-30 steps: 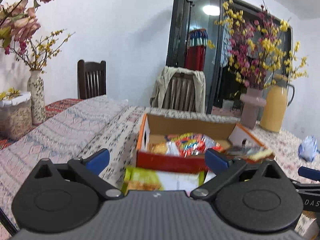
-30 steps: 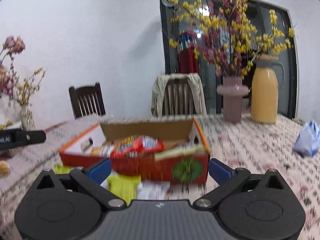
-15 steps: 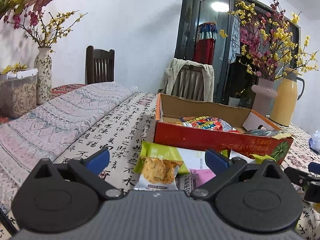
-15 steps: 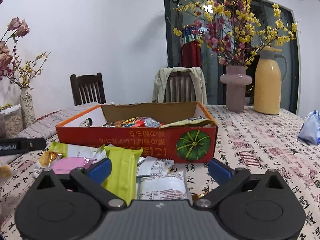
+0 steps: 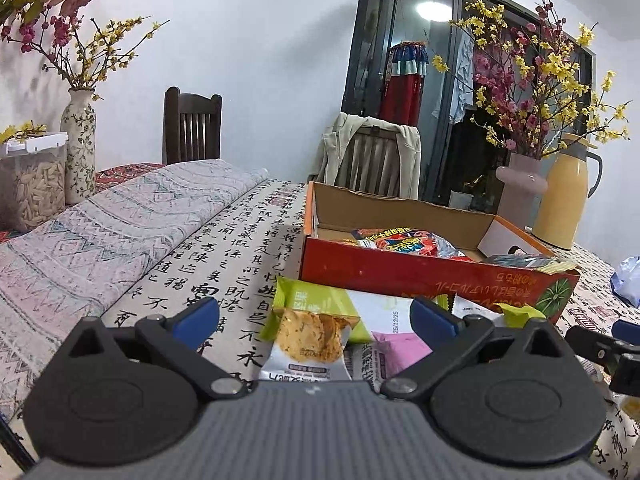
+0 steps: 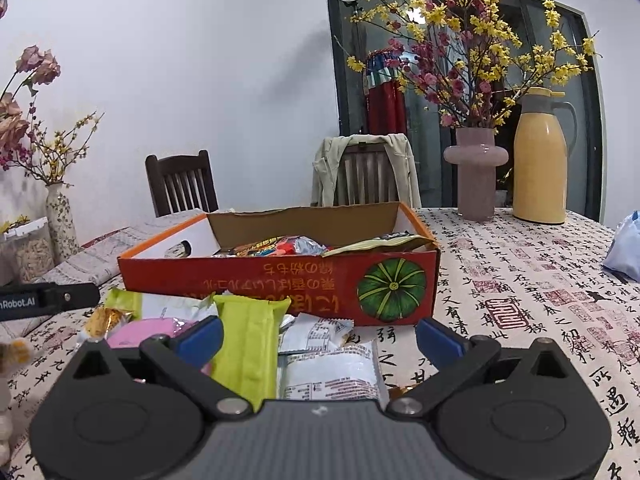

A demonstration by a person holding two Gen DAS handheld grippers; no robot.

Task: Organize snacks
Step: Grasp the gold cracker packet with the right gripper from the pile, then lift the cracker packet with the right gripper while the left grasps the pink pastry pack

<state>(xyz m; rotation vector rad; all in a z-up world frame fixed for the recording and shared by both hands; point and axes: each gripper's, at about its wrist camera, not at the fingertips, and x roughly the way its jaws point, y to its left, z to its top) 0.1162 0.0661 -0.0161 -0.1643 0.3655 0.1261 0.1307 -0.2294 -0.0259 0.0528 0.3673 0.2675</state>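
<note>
Both the left gripper (image 5: 314,314) and right gripper (image 6: 318,334) are hovering wide open, empty, over loose snack packets (image 6: 248,336) lying near the red cardboard box (image 6: 280,284).

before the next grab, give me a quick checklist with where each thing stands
1. Left gripper open: ok, nothing between its fingers.
2. Right gripper open: ok, nothing held.
3. Cracker pack lined up ahead of the left gripper: ok.
4. Green pack within the right gripper's span: ok, though it overlaps the white pack.
5. Box open on top: ok.
6. Room left in the box: cannot tell, snacks already show above its front wall.
</note>
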